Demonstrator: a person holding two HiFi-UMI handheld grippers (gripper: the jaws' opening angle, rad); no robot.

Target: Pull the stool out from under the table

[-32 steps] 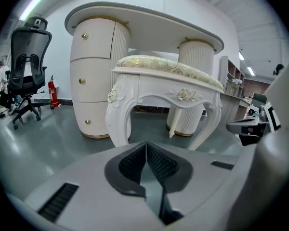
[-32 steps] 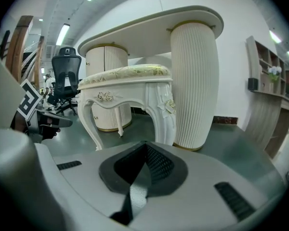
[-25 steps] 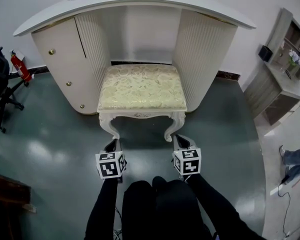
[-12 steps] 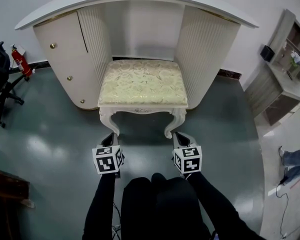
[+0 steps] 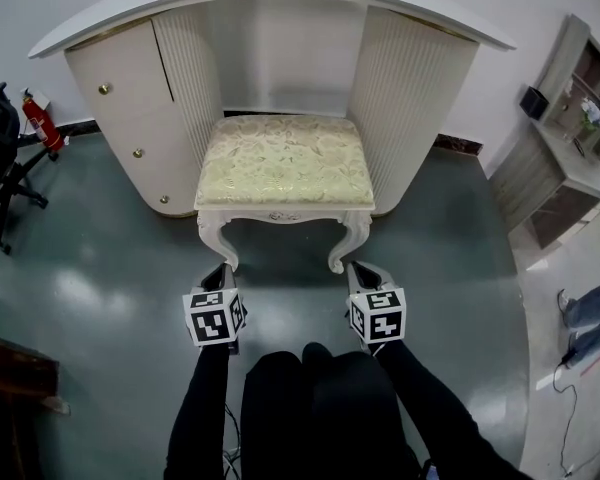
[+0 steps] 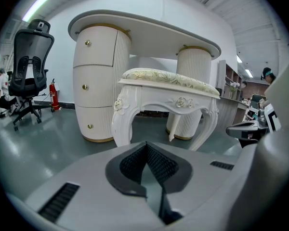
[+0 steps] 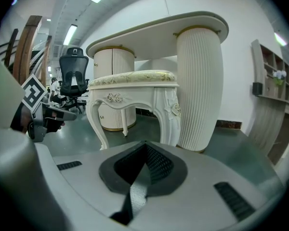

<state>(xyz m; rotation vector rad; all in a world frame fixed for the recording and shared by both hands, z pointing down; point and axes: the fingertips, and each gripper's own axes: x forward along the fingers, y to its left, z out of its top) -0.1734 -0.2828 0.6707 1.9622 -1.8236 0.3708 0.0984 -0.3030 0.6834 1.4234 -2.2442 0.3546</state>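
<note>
The white carved stool with a cream-gold brocade seat [image 5: 285, 163] is seen standing in the knee gap of the white curved-top table [image 5: 420, 78], between the table's two fluted pedestals. Its rear half is under the tabletop and its front legs are just outside the table's front edge.

The left gripper [image 5: 223, 270] and the right gripper [image 5: 359, 270] are held low in front of the table, each close to one front leg but apart from it. In both gripper views the jaws are seen pressed fully together with nothing between them.

The step in hand is judged to be the reach for a hold, since no pull can be made yet. For the next move, both pairs of jaws need to be spread and closed on the front legs or seat rail. The stool can then be drawn evenly away from the table, kept clear of the pedestals.
</note>
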